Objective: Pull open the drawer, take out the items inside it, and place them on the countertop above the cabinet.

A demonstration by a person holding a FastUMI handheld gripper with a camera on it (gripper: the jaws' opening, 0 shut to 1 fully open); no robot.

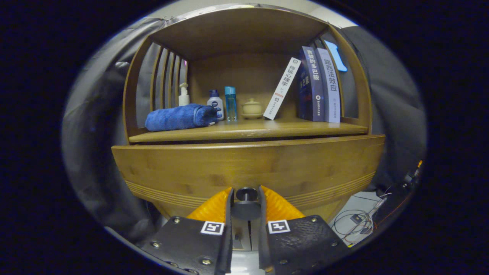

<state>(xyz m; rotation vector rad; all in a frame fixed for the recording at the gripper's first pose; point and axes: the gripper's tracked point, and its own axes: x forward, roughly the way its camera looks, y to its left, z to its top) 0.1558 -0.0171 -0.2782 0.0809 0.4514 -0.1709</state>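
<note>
1. The gripper (246, 198) sits low in the centre of the frame, its fingers drawn narrow around the dark knob (246, 193), which lies between them; contact looks likely on both sides.
2. The knob projects from the drawer front (248, 168), the wide wooden panel across mid-frame.
3. Judging by this, the pull runs straight back toward the camera.
4. The countertop (248, 131) lies directly above.

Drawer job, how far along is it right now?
Early. Done: the tongs have reached the drawer knob, one orange finger on each side, seemingly gripping it. In hand: the pull itself; the drawer front looks barely out, if at all, and its inside is hidden. Left: opening it fully, lifting the items out, and setting them on the countertop by the blue towel.
</note>
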